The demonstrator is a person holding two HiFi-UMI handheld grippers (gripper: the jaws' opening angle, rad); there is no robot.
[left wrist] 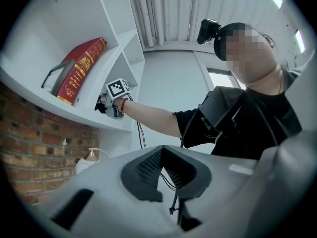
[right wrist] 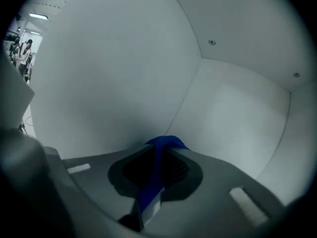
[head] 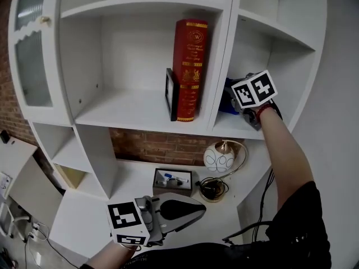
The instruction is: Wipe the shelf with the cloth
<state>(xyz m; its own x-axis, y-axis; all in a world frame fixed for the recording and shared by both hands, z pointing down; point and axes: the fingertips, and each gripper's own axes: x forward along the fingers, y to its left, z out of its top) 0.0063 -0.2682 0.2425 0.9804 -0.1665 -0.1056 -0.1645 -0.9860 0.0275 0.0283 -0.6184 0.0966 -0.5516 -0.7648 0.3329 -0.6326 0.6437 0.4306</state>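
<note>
Pinching blue cloth, right gripper inside white shelf

White shelf. Deep red book with gold lettering and crests. Black picture frame. Blue cloth. Red-brown brick wall with pale mortar lines. White lamp with a thin dark line pattern. Grey left gripper and right gripper, black pads, black-and-white square markers on the cubes. Black sleeve, red wristband.

Two tongs, one cloth, one book, one frame, one lamp.
</note>
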